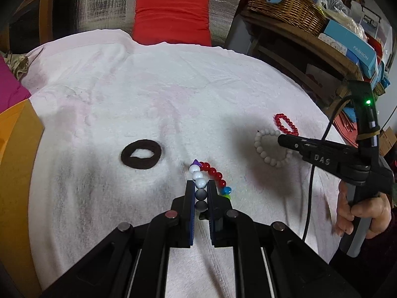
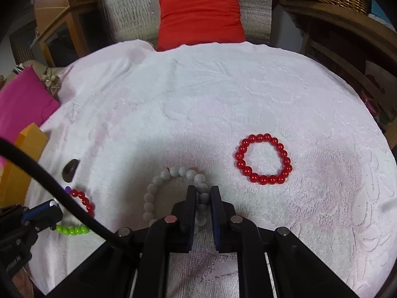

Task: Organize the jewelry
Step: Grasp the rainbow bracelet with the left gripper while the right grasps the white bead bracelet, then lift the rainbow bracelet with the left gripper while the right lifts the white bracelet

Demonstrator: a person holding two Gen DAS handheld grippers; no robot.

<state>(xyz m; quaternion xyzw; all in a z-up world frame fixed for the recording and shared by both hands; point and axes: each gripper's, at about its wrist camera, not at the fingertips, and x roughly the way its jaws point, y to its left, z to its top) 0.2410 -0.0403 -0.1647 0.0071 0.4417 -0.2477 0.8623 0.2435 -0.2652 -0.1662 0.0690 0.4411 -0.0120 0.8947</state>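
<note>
Left wrist view, bottom centre: left gripper [image 1: 200,186] has its jaws pinched on the multicoloured bead bracelet [image 1: 209,176]; grey and white beads sit between the pads, red, blue and green beads trail to the right on the white towel [image 1: 124,87].

Right wrist view, bottom centre: right gripper [image 2: 203,191] has its jaws closed on the white bead bracelet [image 2: 158,186]; a few beads lie between the pads, the rest of the loop curls to the left.

Left view, centre left: dark hair tie [image 1: 141,157] lies flat, apart from the beads.

Right view, right of centre: red bead bracelet [image 2: 263,159], a full ring lying flat, near the white one but not touching it.

Lower right of left view: a hand [image 1: 359,213] grips the right tool's handle.

Top centre, both views: red cushion [image 2: 199,16] past the towel's far edge. Upper right of left view: wicker basket [image 1: 285,7] on a shelf.
</note>
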